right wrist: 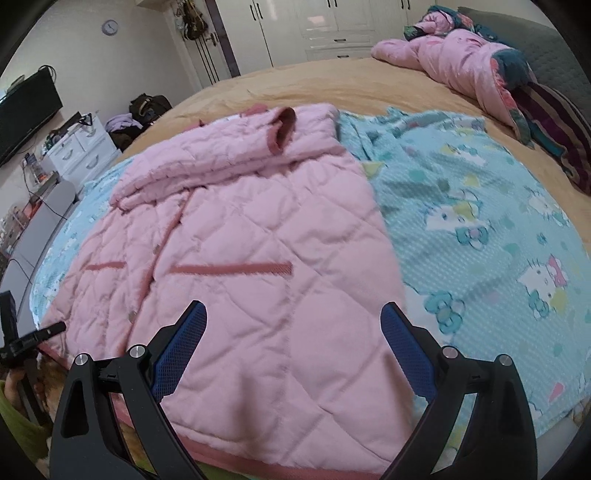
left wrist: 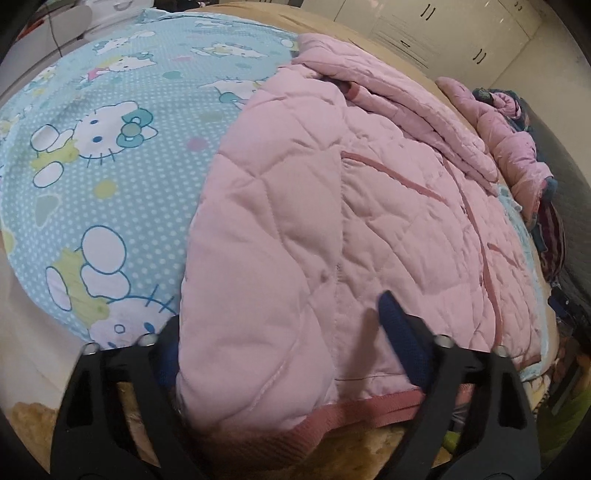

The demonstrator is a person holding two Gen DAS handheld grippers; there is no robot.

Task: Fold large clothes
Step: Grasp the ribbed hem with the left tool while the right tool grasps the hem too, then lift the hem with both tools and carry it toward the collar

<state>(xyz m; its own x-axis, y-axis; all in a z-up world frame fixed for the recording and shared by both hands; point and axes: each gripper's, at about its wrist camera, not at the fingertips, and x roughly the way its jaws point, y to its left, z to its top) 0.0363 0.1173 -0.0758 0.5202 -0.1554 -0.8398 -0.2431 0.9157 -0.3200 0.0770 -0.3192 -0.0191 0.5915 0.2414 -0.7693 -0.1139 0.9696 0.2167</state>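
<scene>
A pink quilted jacket (right wrist: 236, 236) is laid flat on a light-blue cartoon-print blanket (right wrist: 480, 229) that is spread over a tan-covered bed (right wrist: 332, 85); its long axis is run from the ribbed hem (right wrist: 258, 459) at the near edge of the bed away to the collar end at the far side; one sleeve is folded across the upper part, with its darker cuff (right wrist: 282, 129) turned up toward the far end; two darker pink pocket strips are seen across the front, roughly crosswise to the long axis.

In the left wrist view the left hand-held gripper (left wrist: 280, 339) is set over the jacket's near corner by the hem; its jaws are partly apart, with the thick folded edge of the jacket between them; the left finger (left wrist: 168, 354) is mostly hidden behind the fabric, so whether the pads are pressed on it cannot be told.

The right hand-held gripper (right wrist: 295, 350) is held above the jacket's lower front with its jaws wide apart and nothing gripped.

A second pink padded garment (right wrist: 461, 55) is heaped at the far corner of the bed, partly cut off by the frame; white cupboards (right wrist: 332, 22) are seen beyond; no containers can be made out.
</scene>
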